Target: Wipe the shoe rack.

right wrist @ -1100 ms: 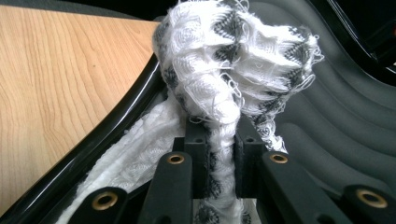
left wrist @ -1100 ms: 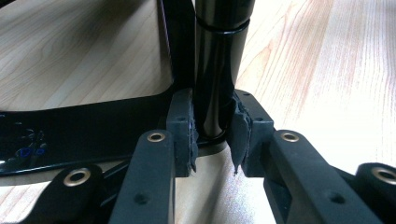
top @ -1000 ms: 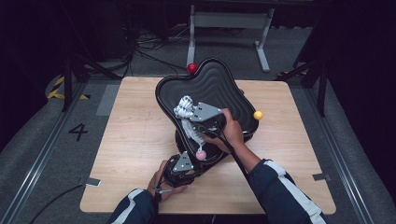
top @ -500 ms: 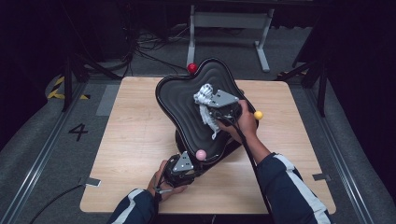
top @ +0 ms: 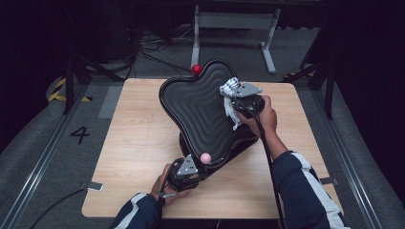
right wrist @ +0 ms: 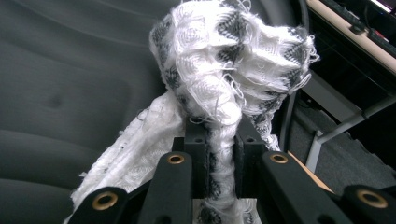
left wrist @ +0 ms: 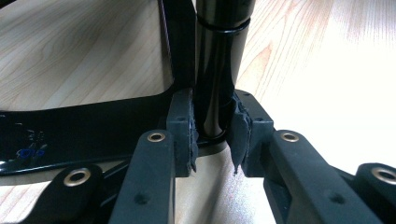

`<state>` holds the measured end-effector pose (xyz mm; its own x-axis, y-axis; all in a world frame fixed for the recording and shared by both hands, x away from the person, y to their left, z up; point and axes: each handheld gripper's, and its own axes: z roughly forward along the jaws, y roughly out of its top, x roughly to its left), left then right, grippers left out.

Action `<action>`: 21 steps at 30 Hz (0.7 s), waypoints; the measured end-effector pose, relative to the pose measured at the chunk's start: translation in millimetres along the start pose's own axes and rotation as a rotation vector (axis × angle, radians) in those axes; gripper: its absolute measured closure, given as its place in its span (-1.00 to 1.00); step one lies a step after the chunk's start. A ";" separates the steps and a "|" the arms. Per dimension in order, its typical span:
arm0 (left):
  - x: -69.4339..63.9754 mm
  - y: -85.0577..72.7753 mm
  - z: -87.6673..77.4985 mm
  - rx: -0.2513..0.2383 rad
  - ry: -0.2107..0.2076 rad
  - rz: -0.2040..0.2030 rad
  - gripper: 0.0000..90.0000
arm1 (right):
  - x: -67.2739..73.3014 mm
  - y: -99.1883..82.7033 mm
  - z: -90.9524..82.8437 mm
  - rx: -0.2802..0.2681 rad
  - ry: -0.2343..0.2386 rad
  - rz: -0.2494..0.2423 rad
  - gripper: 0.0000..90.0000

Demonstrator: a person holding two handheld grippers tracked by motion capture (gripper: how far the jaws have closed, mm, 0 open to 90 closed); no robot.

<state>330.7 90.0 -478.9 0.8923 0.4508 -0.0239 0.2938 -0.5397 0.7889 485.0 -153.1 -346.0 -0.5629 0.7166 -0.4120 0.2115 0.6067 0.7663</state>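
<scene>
A black wavy-ribbed panel (top: 198, 112) stands tilted on a black stand on the wooden table (top: 133, 143). My left gripper (top: 190, 166) (left wrist: 214, 140) sits at the panel's near corner, shut on the stand's glossy black post (left wrist: 215, 70), with its pads (left wrist: 183, 133) pressed on both sides. My right gripper (top: 234, 98) (right wrist: 219, 144) is shut on a bunched white-and-grey cloth (top: 231, 109) (right wrist: 229, 65), which lies against the panel's upper right lobe. A pink ball (top: 206, 158) rests at the panel's lower edge. At its top edge is a red ball (top: 196, 69).
A grey metal frame (top: 229, 19) and loose cables (top: 143, 52) lie on the floor behind the table. A "4" marking (top: 79, 134) is on the floor at the left. Bare wood stretches to the left of the panel.
My right gripper has carried the cloth from the panel's lower middle up and right to its upper right lobe, uncovering the pink ball. The left gripper has stayed put.
</scene>
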 end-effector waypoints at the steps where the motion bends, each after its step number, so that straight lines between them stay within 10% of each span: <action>1: 0.0 0.0 0.0 0.000 0.000 0.000 0.58 | -2.2 -1.0 0.7 0.007 -0.008 0.006 0.77; 21: 0.4 -0.2 0.0 0.002 -0.004 -0.008 0.59 | -5.3 5.2 4.9 -0.005 -0.014 -0.004 0.76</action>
<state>330.9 90.2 -479.0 0.8912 0.4524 -0.0328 0.3019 -0.5377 0.7873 493.0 -152.0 -342.3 -0.5523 0.7188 -0.4221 0.2048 0.6079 0.7672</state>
